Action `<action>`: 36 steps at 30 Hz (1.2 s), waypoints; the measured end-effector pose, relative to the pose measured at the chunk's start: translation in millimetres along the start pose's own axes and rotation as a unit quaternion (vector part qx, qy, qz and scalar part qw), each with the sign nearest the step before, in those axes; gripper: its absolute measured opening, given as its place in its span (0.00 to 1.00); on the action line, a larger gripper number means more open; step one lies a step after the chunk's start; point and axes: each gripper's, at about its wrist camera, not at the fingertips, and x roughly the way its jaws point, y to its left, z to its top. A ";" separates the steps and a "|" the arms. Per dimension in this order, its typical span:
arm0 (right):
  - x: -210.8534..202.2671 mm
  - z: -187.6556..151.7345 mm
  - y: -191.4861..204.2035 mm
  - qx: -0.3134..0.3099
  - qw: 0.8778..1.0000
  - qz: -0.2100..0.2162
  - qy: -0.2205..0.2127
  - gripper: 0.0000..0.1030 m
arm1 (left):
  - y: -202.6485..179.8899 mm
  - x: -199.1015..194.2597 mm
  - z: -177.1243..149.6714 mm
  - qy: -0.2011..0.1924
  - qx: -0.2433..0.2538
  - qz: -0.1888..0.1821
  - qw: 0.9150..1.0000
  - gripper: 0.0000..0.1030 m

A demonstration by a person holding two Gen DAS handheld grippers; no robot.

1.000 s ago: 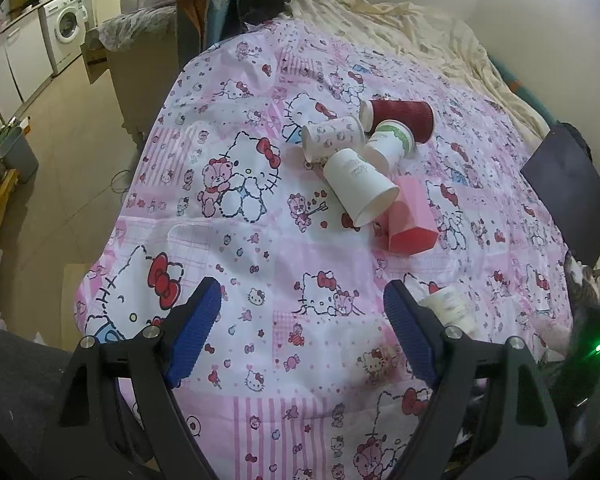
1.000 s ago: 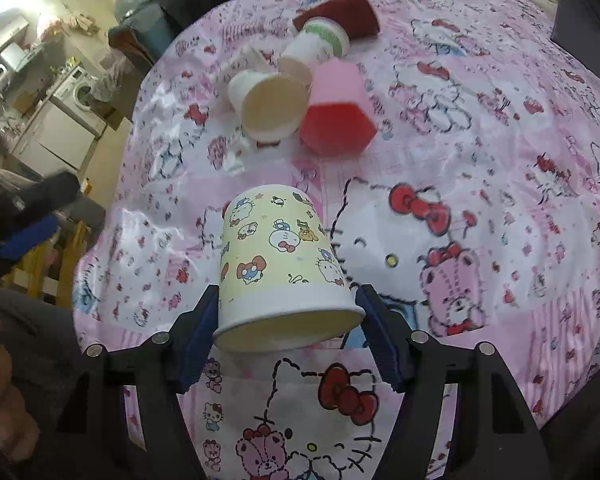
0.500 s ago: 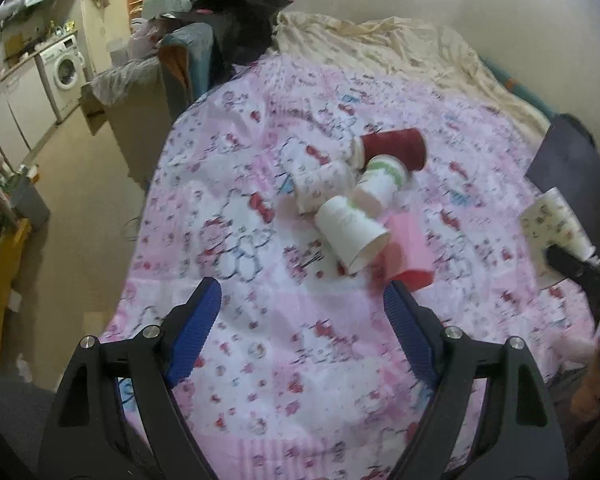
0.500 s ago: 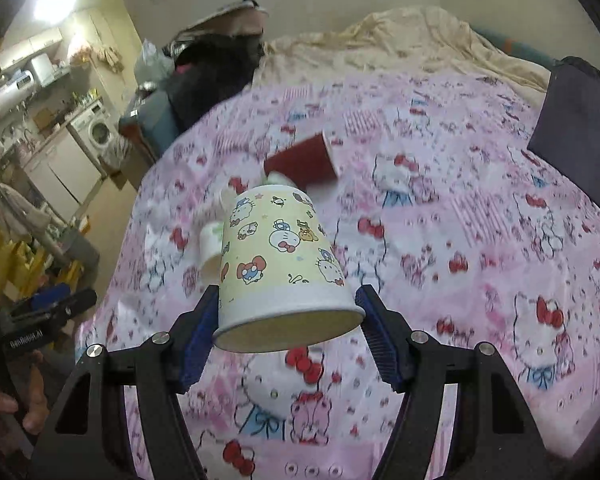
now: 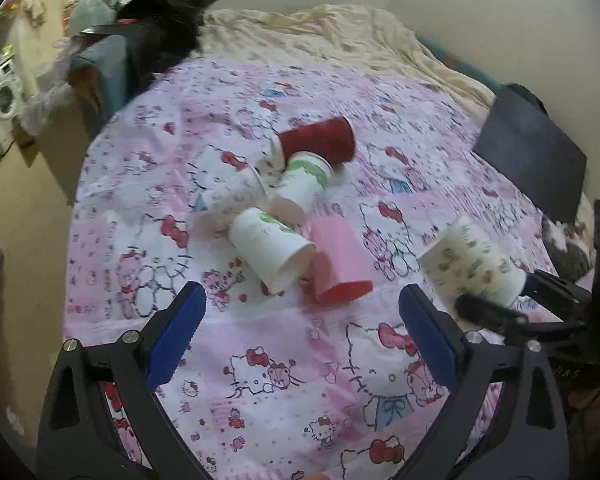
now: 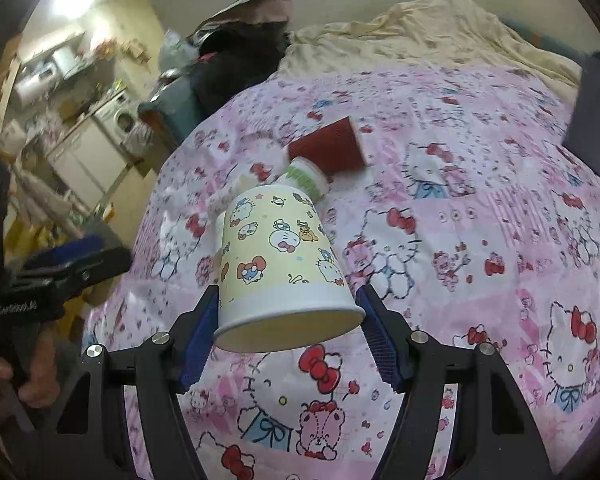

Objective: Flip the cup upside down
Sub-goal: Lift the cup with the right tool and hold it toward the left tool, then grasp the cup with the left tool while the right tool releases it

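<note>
The right hand-held gripper [image 6: 288,338] pinches the cup [image 6: 282,264] near its rim, with one blue finger pressed on each side. The cup is up in the air above the bed [image 6: 480,240]. Its open end tilts down toward the camera and its bottom points away and up. The cup is pale yellow with little cartoon cats on it.

The left hand-held gripper [image 5: 302,340] is spread wide with nothing between its fingers. It hangs over the near edge of the pink cat sheet [image 5: 300,380]. In its view the held cup [image 5: 474,266] shows off to the right, lying on its side in the air.

Farther out, a pile of cups lies tipped over in the middle of the bed. There is a white cup [image 5: 274,250], a pink cup [image 5: 338,266] touching it, a green and white cup [image 5: 304,182], and a red cup [image 5: 320,144] behind them.

A cream blanket [image 5: 320,40] is bunched at the far end of the bed
</note>
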 end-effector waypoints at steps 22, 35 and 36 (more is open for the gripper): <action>24.0 -20.1 47.9 -0.105 0.992 0.043 0.055 0.68 | 12.5 11.0 -7.4 0.038 -0.024 -0.021 0.999 0.93; 12.6 -15.3 43.9 -0.091 0.994 0.047 0.027 0.68 | 46.7 19.2 -8.5 0.085 -0.156 -0.130 0.976 0.93; 12.4 -15.7 45.0 -0.092 0.994 0.053 0.026 0.68 | 50.2 22.6 -8.8 0.097 -0.182 -0.160 0.965 0.93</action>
